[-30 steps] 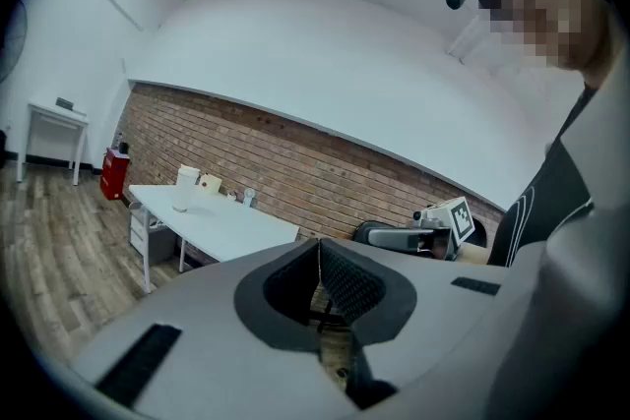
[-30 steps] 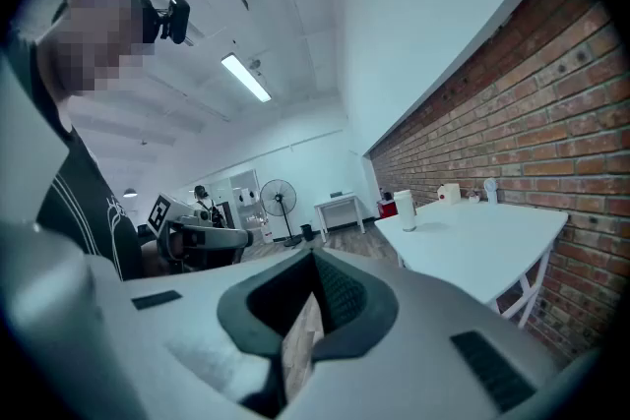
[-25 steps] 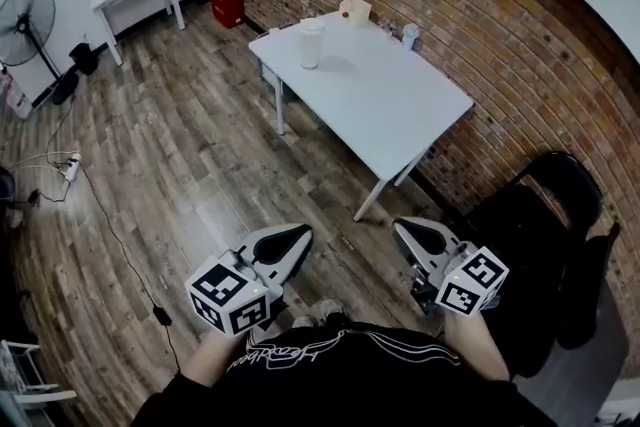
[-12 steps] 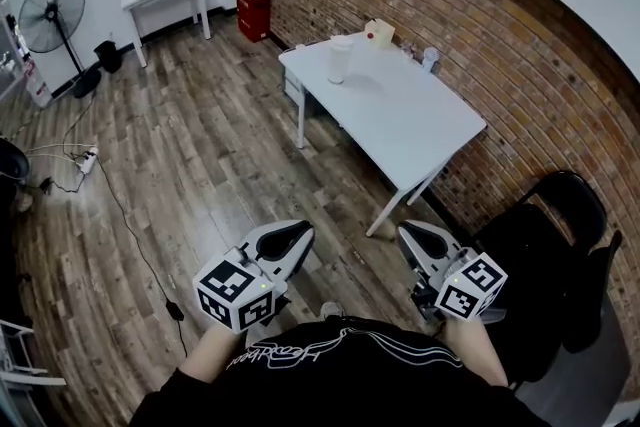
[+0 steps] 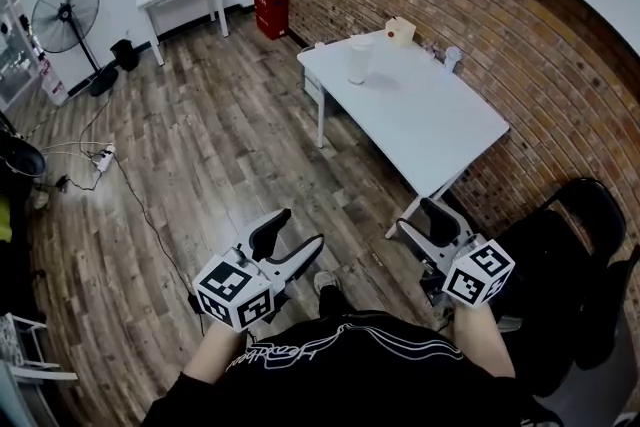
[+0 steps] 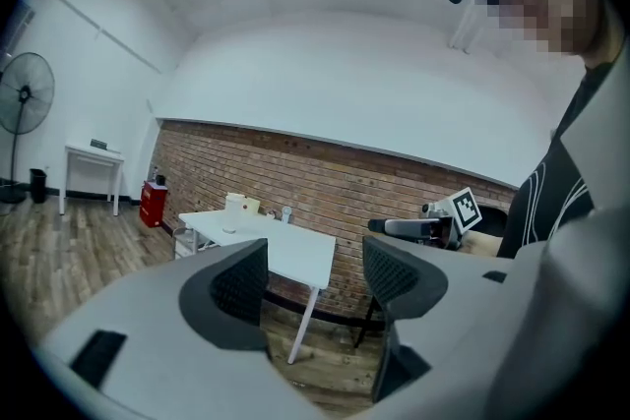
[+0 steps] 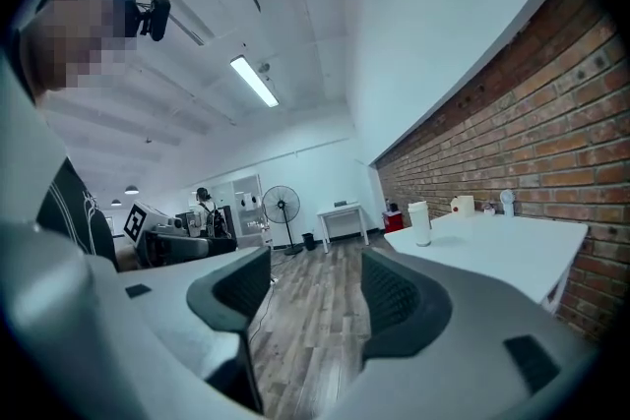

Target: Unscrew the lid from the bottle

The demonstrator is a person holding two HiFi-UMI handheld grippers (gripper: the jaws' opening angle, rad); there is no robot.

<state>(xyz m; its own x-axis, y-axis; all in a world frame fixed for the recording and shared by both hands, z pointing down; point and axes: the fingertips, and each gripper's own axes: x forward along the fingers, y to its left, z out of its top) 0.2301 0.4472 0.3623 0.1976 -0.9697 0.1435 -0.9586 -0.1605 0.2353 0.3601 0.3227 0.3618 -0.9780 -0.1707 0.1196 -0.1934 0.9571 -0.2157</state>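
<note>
- While the tall white bottle point(image 5: 358, 61) stands on the white table point(image 5: 440, 130), the left gripper point(image 5: 300, 230) has just been opening, empty.
- Right gripper point(image 5: 420, 215): jaws likewise opening, empty.

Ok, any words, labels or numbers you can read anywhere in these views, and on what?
Nothing reads clearly.
Shirt: white script print, upside down, not legible.
Left cube, right cube: black-and-white square markers only, no words.
Bottle, red cabinet: too small to show any label.
</note>
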